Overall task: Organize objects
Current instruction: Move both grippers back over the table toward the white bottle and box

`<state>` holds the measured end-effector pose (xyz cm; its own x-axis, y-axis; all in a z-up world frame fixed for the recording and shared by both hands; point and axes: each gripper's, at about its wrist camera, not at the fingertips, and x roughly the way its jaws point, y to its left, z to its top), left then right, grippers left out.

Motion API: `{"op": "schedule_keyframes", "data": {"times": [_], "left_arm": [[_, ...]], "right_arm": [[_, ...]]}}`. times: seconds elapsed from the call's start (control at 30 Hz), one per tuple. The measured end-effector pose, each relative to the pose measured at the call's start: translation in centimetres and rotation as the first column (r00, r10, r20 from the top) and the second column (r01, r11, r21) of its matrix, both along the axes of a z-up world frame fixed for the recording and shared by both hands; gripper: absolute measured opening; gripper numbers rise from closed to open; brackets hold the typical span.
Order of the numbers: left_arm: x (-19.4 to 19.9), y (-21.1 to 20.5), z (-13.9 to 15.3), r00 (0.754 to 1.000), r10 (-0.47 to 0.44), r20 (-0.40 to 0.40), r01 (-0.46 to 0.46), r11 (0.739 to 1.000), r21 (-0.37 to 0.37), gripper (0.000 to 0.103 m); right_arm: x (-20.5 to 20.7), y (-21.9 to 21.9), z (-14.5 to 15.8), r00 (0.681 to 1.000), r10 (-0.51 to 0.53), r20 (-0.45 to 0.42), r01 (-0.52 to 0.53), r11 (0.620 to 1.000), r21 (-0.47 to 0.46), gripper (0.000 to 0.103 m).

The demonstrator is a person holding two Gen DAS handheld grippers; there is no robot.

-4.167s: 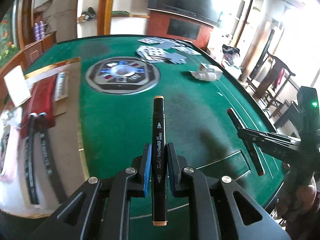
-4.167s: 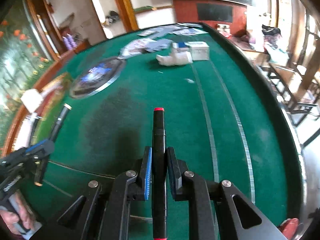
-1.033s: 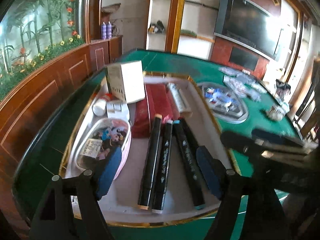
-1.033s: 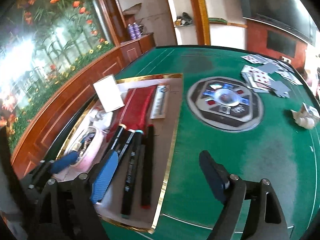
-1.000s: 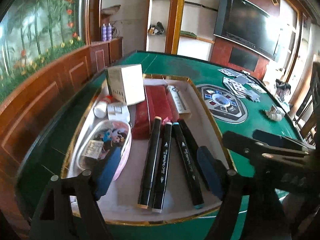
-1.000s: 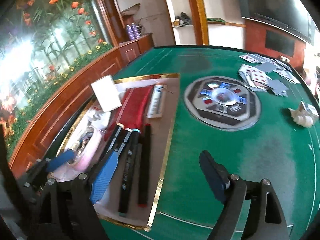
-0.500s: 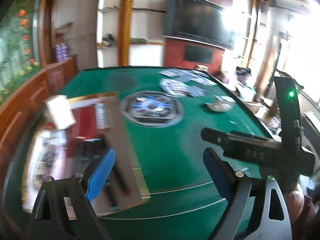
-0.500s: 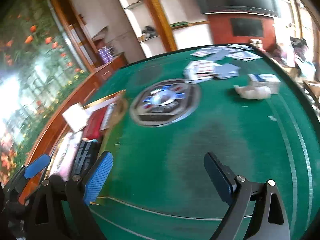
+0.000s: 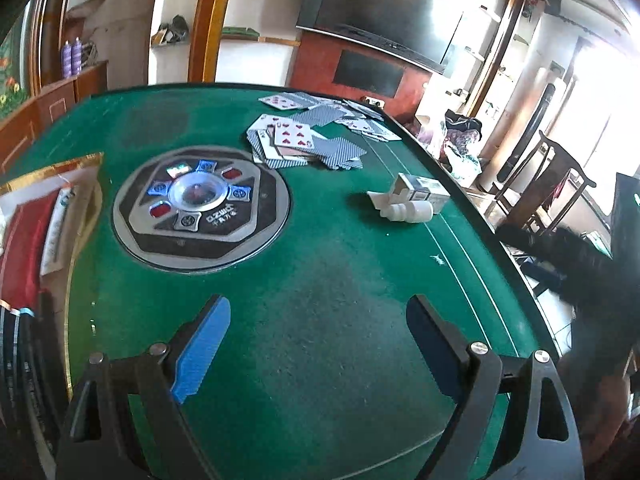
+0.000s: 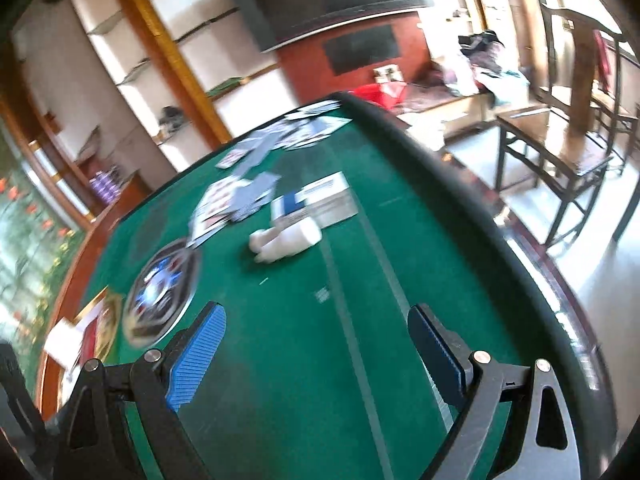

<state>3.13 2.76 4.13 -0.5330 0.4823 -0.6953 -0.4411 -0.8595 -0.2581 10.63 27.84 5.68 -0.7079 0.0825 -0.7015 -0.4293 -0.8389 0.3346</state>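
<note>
Both the left claw (image 9: 318, 344) and right claw (image 10: 316, 350) hang spread and empty over the green bench (image 9: 328, 280), so the next pickup is likely the white bottle (image 10: 286, 240) lying well ahead, needing a forward reach.

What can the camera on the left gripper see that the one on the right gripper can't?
Only the left wrist view shows black marker pens in the gold-edged tray and a dark wall screen sharply. Only the right wrist view shows a red bin past the table's far end. Both show the green felt table, scattered playing cards, a white plastic bottle and open, empty grippers: left gripper, right gripper.
</note>
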Motion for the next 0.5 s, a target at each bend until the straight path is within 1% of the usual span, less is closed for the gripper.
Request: {"op": "schedule_keyframes", "data": {"times": [0.03,0.07,0.1,0.13,0.17,0.27,0.37,0.4,0.5], "left_arm": [[0.0,-0.3,-0.2,1.0,-0.004,-0.001,0.004,1.0,-0.001,0.089],[-0.1,-0.3,-0.5,1.0,-0.006,-0.011,0.006,1.0,-0.018,0.089],[-0.1,-0.4,-0.8,1.0,0.001,-0.028,-0.002,0.999,-0.042,0.089],[-0.1,-0.5,-1.1,0.999,0.018,-0.026,-0.02,0.998,-0.067,0.089],[-0.3,-0.7,-1.4,0.999,0.034,-0.009,-0.035,0.996,-0.077,0.089],[-1.2,-1.7,-2.4,0.996,0.059,0.074,-0.057,0.998,-0.031,0.089],[-1.8,-2.3,-3.1,0.988,0.078,0.137,-0.077,0.997,-0.015,0.089],[-1.8,-2.5,-3.2,0.987,0.078,0.141,-0.078,0.997,-0.005,0.09],[-2.0,-2.5,-3.3,0.986,0.085,0.145,-0.084,0.996,-0.007,0.092]], "right_arm": [[-0.6,0.6,0.2,1.0,-0.01,0.005,0.01,1.0,0.008,0.095],[-1.7,1.2,0.5,1.0,-0.023,0.003,0.023,1.0,0.012,0.095],[-2.3,1.6,0.7,1.0,-0.025,-0.004,0.025,1.0,0.005,0.095],[-3.3,2.2,0.9,1.0,-0.023,-0.015,0.023,1.0,-0.012,0.095],[-4.8,3.0,1.2,0.999,-0.023,-0.024,0.022,0.999,-0.033,0.095],[-8.7,4.2,1.4,1.0,-0.007,-0.028,0.005,0.998,-0.063,0.095],[-12.9,5.3,1.3,1.0,0.016,0.019,-0.015,0.999,-0.043,0.095],[-14.7,5.8,1.0,0.998,0.034,0.056,-0.032,0.998,-0.047,0.095],[-17.9,6.5,-0.4,0.987,0.078,0.139,-0.067,0.995,-0.078,0.095]]}}
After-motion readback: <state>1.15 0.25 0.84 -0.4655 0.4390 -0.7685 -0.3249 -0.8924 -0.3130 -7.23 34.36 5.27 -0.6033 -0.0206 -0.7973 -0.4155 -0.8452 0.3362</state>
